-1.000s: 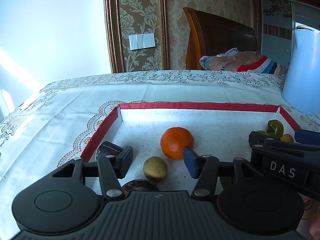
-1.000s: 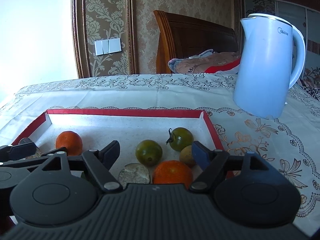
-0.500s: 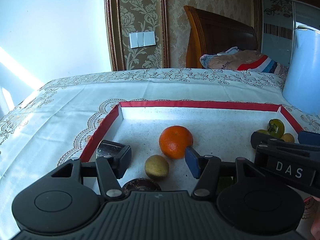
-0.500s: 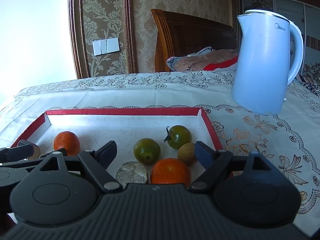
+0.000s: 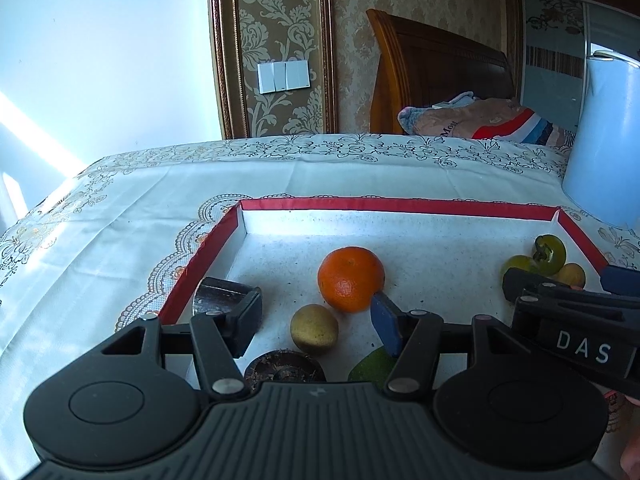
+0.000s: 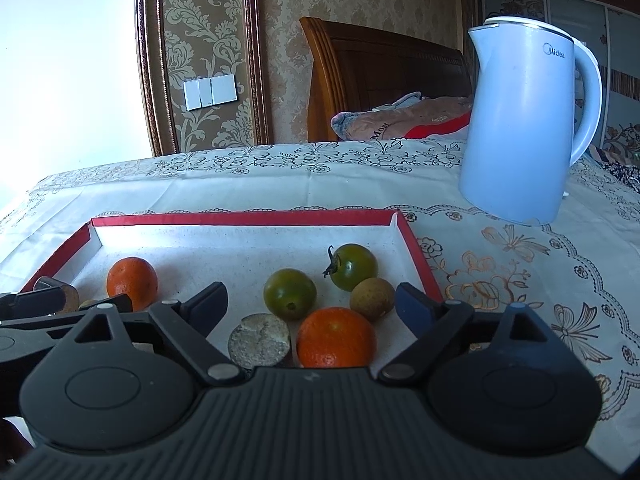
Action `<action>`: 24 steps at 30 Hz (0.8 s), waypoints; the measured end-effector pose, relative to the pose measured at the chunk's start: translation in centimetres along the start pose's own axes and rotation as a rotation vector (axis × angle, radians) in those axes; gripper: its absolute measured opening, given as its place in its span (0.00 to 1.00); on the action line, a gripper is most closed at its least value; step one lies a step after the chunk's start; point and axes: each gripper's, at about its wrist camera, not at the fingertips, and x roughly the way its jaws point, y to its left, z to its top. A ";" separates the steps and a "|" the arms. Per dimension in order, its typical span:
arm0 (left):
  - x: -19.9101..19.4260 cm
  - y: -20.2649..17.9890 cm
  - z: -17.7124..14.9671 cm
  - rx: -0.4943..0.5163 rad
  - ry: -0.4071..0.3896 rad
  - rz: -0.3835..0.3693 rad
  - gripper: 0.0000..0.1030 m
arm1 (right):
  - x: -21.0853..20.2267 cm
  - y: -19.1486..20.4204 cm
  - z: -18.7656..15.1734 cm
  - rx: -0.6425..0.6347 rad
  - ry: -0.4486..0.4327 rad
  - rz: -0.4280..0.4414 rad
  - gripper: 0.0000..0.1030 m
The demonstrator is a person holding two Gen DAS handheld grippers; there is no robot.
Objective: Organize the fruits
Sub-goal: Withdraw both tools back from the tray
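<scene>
A red-rimmed white tray [image 5: 400,204] [image 6: 248,218] lies on the tablecloth and holds the fruit. In the left wrist view, my left gripper [image 5: 316,320] is open and empty over the tray's near left part, around a small yellow-green fruit [image 5: 314,329], with an orange [image 5: 350,279] just beyond. A brown round piece [image 5: 284,366] and a green fruit [image 5: 370,366] lie under it. In the right wrist view, my right gripper [image 6: 312,304] is open and empty over an orange [image 6: 335,342], a grey-brown cut piece [image 6: 259,340], two green tomatoes [image 6: 290,293] [image 6: 354,266] and a small tan fruit [image 6: 372,299].
A light blue kettle [image 6: 520,128] stands on the tablecloth right of the tray. A wooden bed head and a pillow are behind the table. The right gripper's body [image 5: 576,320] reaches into the left view at the right. A brown cut piece [image 5: 218,290] sits by the tray's left wall.
Both grippers have drawn slightly nearer and lower over the tray. The fruits have not moved. Both stay open.
</scene>
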 end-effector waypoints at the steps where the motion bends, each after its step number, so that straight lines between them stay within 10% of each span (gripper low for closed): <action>1: 0.0 0.0 0.0 -0.001 0.002 -0.001 0.58 | 0.0 0.0 0.0 0.000 0.001 -0.001 0.89; 24: -2.8 0.6 -1.1 0.003 -0.032 0.000 0.70 | -2.9 -0.5 -1.6 0.006 -0.003 0.028 0.93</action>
